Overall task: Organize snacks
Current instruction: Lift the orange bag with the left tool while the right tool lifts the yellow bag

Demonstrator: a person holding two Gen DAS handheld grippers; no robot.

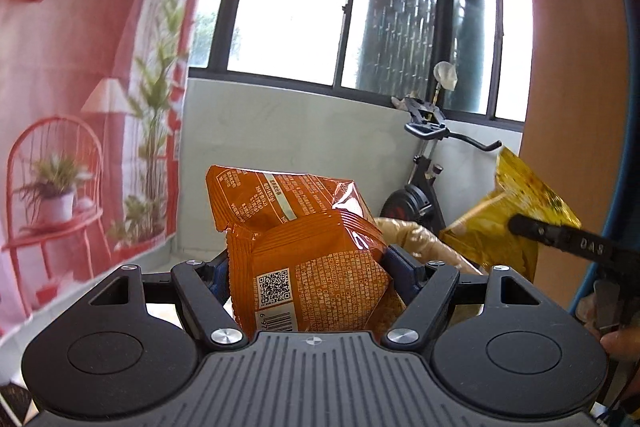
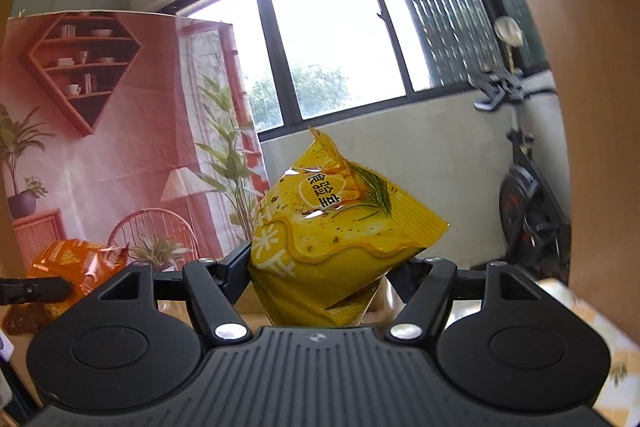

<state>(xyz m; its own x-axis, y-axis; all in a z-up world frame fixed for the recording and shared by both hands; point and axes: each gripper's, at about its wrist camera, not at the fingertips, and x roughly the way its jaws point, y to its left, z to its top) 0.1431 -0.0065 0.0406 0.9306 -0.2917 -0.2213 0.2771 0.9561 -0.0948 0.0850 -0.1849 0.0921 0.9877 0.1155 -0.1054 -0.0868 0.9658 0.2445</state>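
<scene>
My left gripper (image 1: 312,263) is shut on an orange snack bag (image 1: 304,247), which stands up between its jaws, printed back with a QR code facing the camera. At the right of the left wrist view, the yellow snack bag (image 1: 516,211) hangs in the other gripper, a black finger (image 1: 560,239) across it. My right gripper (image 2: 320,275) is shut on that yellow bag (image 2: 340,227), which is squeezed and tilted, its top seam pointing up. The orange bag (image 2: 76,267) shows again at the lower left of the right wrist view. Both bags are held up in the air.
A printed pink backdrop (image 1: 80,107) hangs at the left. Dark-framed windows (image 1: 304,7) fill the back wall. An exercise bike (image 1: 424,187) stands at the right beside a brown wooden panel (image 1: 568,87). A person's hand (image 1: 620,343) shows at the right edge.
</scene>
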